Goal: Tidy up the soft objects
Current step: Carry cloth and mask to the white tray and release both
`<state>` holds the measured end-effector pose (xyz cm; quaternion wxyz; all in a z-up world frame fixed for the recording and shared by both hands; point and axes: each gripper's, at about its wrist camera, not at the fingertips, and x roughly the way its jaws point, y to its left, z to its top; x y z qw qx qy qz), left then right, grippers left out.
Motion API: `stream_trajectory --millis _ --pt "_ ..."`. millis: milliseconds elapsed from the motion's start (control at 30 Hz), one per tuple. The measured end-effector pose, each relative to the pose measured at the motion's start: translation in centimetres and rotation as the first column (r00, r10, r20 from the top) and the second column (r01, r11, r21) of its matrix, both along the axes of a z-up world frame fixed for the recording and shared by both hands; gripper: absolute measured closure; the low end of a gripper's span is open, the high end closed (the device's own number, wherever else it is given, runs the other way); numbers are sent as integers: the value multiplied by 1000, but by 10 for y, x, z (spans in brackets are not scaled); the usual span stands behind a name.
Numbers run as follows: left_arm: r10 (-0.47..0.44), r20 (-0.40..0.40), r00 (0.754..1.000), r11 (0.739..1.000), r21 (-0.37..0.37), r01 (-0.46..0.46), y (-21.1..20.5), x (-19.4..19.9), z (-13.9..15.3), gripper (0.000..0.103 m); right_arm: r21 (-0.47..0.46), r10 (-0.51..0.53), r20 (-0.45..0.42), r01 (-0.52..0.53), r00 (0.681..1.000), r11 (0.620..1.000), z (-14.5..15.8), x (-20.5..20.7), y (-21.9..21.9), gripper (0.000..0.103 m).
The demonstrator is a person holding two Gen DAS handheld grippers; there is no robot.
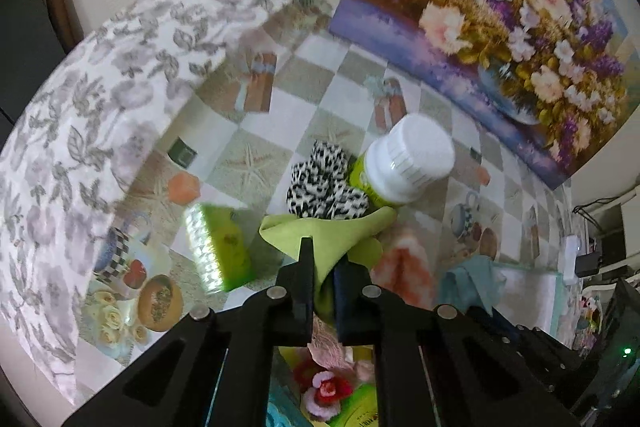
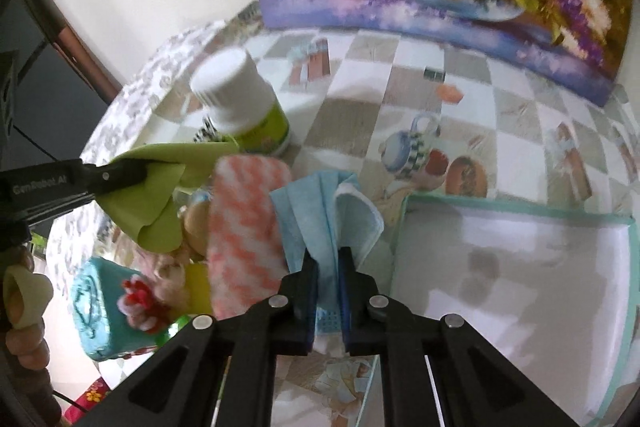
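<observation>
My left gripper (image 1: 325, 259) is shut on a green cloth (image 1: 320, 233) and holds it above the table; it shows from the side in the right wrist view (image 2: 132, 171) with the green cloth (image 2: 148, 199) hanging from it. My right gripper (image 2: 329, 261) is shut on a light blue cloth (image 2: 316, 211), beside a white bin with teal trim (image 2: 404, 227). A pink-and-white checked cloth (image 2: 248, 227) lies between the two. A black-and-white spotted soft item (image 1: 320, 183) lies by the bottle.
A green bottle with a white cap (image 1: 404, 163) stands mid-table. A flower painting (image 1: 500, 27) leans on the back wall. A floral cushion (image 1: 80, 131) is at the left. A teal rolled item (image 2: 96, 307) and a red-pink flower piece (image 2: 140, 303) lie low left.
</observation>
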<state>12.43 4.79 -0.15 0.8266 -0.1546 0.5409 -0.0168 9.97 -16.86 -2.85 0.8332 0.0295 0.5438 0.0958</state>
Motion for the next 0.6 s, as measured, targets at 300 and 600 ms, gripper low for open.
stream_trajectory --millis 300,600 --pt "-16 122 992 999 45 11 -16 -10 50 95 17 -44 90 43 995 999 47 -6 -18 93" --pt "-128 210 969 992 21 126 -62 -29 87 95 -61 -223 63 227 973 972 63 -13 -86 93"
